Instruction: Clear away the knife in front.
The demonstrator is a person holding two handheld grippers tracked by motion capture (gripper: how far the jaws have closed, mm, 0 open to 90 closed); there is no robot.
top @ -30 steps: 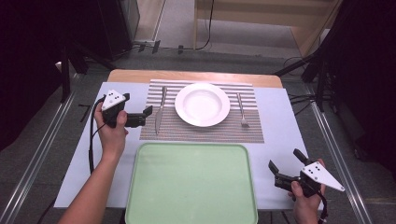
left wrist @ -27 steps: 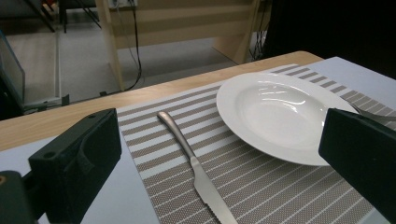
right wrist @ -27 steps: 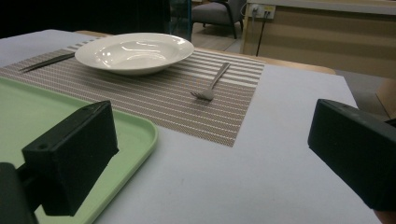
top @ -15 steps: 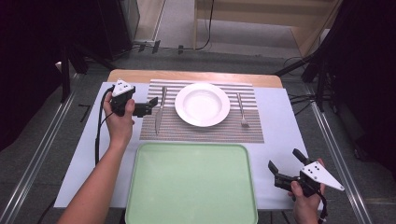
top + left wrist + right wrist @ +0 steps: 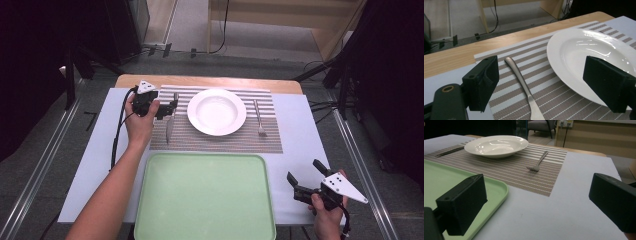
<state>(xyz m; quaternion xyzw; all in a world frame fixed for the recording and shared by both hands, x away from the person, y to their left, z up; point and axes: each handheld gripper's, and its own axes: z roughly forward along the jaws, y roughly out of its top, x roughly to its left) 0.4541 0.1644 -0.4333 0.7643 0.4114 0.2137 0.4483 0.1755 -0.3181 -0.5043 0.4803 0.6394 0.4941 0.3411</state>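
A silver knife (image 5: 170, 126) lies on the striped placemat (image 5: 220, 137), left of the white plate (image 5: 217, 111). My left gripper (image 5: 172, 106) hovers low over the knife's handle (image 5: 517, 72). Its jaws have just been closing a little; the handle lies between them, untouched by the pads. A fork (image 5: 259, 120) rests on the mat right of the plate. My right gripper (image 5: 304, 171) stays open near the table's front right corner, empty, beside the green tray (image 5: 205, 200). From there I see the fork (image 5: 537, 162) and plate (image 5: 496, 145) ahead.
The green tray's rim (image 5: 499, 185) lies just left of my right gripper. A light blue cloth (image 5: 300, 130) covers the table, with a wooden edge (image 5: 210, 81) at the back. Metal rails run along both sides on the floor.
My left hand has moved right and slightly down, from the mat's left edge to over the knife handle. The right hand has stayed put.
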